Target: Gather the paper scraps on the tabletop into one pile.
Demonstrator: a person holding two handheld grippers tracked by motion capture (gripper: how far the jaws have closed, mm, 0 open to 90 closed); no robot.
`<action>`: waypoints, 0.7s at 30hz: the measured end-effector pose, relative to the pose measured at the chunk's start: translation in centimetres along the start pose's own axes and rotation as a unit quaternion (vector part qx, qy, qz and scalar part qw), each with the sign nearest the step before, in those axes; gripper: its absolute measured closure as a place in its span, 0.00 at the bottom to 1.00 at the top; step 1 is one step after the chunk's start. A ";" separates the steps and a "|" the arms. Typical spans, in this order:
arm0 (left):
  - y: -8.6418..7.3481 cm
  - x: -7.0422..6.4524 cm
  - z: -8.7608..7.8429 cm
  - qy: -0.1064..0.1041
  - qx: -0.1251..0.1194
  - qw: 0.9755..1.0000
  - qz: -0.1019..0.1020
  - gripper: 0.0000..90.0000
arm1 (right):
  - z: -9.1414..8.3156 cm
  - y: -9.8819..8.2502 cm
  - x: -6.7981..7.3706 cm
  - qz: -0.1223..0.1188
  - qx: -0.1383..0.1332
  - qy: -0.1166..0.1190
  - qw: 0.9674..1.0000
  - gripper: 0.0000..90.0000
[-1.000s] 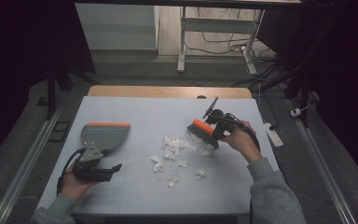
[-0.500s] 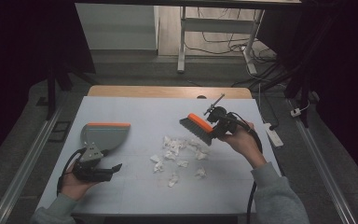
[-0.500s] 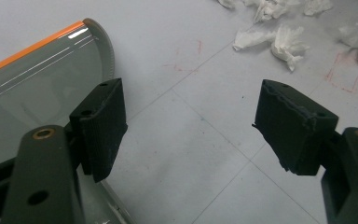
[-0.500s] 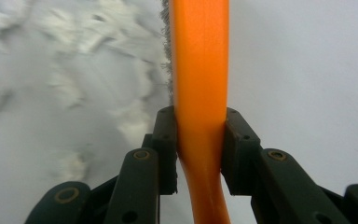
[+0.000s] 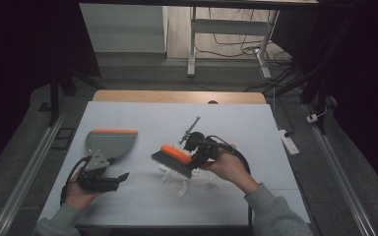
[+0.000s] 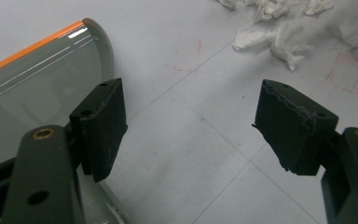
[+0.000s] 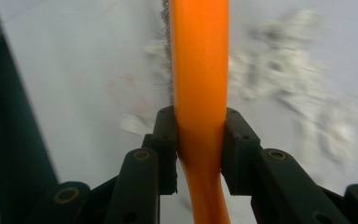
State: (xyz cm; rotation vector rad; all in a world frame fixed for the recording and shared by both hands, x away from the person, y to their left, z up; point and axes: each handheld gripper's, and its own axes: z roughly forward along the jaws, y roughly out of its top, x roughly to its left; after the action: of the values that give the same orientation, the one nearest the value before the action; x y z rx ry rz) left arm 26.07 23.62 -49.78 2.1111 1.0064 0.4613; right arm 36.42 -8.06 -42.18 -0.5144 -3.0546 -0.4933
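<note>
A pale grey counter [image 5: 256,123] sits in a dark room, cables trailing over the floor beyond its far edge. In the middle of it lies a scatter of white paper scraps [image 5: 179,177], and off to my left rests a grey dustpan [image 5: 109,143] with an orange lip.

My right claw [image 5: 193,152] is clamped on the orange handle of a brush [image 5: 173,158]; in the right gripper view the two black pads pinch that handle [image 7: 200,135] from both sides, and the bristles run away from me along its left edge. A second ago I had the brush out toward the right of the scraps, near the counter's right side. Now I have carried it leftward and nearer to me, so the bristles sit right at the heap, over its upper edge. The scraps look bunched tighter than before, though the blur in the right gripper view keeps me from telling more.

My left claw [image 5: 120,178] has stayed where it was, just in front of the dustpan. Its pads stand wide apart with nothing between them; the left gripper view shows bare counter [image 6: 186,140] in the gap, the dustpan [image 6: 42,88] beside the left pad, scraps [image 6: 279,37] farther off.
</note>
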 end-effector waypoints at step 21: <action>-0.2 0.1 0.0 -0.001 -0.001 1.000 0.001 0.29 | 4.4 3.7 -1.7 0.082 0.041 -0.012 0.996 0.77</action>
State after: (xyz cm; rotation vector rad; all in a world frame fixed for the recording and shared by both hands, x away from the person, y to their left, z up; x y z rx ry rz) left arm 26.06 23.79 -49.96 2.1112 1.0022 0.4614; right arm 39.43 -3.92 -45.35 -0.7645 -3.0039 -0.3565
